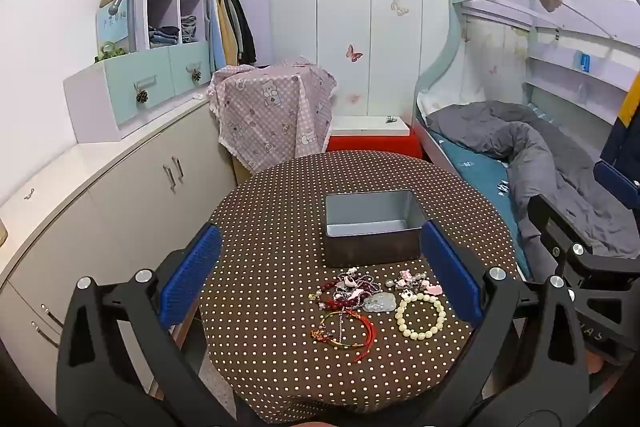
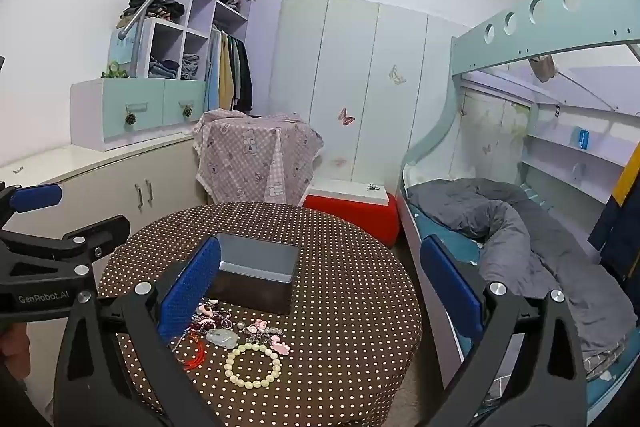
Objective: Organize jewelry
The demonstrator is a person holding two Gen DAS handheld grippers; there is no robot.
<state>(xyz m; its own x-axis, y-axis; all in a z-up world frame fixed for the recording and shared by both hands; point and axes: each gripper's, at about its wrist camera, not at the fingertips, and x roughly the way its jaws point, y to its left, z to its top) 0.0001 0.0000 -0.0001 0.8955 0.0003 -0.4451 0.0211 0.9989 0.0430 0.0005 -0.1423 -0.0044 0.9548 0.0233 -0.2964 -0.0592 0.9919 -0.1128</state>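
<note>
An empty grey metal tin (image 1: 370, 227) (image 2: 256, 273) stands on a round table with a brown polka-dot cloth (image 1: 280, 211) (image 2: 352, 267). In front of it lies a pile of jewelry: a cream bead bracelet (image 1: 420, 315) (image 2: 253, 365), a red cord bracelet (image 1: 347, 331) (image 2: 196, 353), a pale jade pendant (image 1: 379, 303) (image 2: 223, 338), dark red beads (image 1: 334, 301) and pink charms (image 1: 432, 287) (image 2: 280, 346). My left gripper (image 1: 320, 275) hovers open above the pile, nothing between its blue pads. My right gripper (image 2: 320, 287) is open too, off to the right of the jewelry, holding nothing.
A low white cabinet (image 1: 132, 187) runs along the left. A stand draped in pink patterned cloth (image 1: 272, 115) and a red-and-white box (image 1: 372, 139) sit behind the table. A bunk bed with a grey duvet (image 1: 520, 151) fills the right side.
</note>
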